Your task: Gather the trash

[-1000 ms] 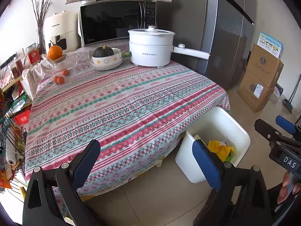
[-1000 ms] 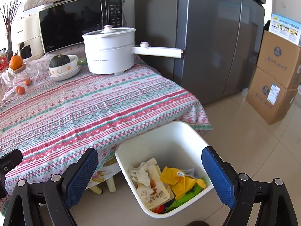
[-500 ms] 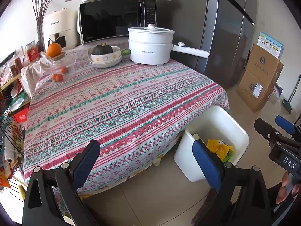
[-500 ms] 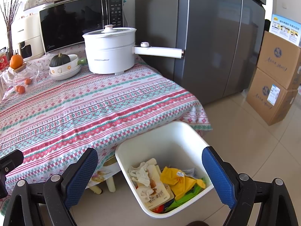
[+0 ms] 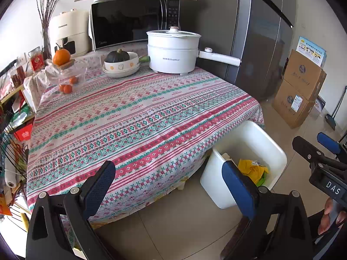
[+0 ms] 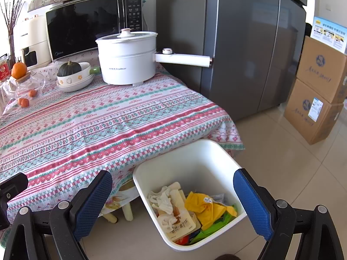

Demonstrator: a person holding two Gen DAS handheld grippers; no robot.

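Observation:
A white trash bin (image 6: 195,151) stands on the floor at the table's near right corner. It holds a yellow wrapper (image 6: 206,208), crumpled white tissue (image 6: 162,197), a snack packet (image 6: 180,223) and green scraps. The bin also shows in the left wrist view (image 5: 256,138). My right gripper (image 6: 173,197) is open and empty, just above and in front of the bin. My left gripper (image 5: 169,186) is open and empty, off the table's front edge, left of the bin. The right gripper's fingers (image 5: 327,140) show at the right of the left wrist view.
The table has a striped patterned cloth (image 5: 134,112). At its back stand a white electric pot (image 5: 173,52) with a long handle, a bowl with a squash (image 5: 120,61), a glass jar with oranges (image 5: 69,75) and a microwave (image 5: 134,21). A grey fridge (image 6: 249,43) and cardboard boxes (image 6: 318,91) stand to the right.
My left gripper has drawn back and up a little from the table, so more of the cloth shows. My right gripper has barely moved. Both stay open.

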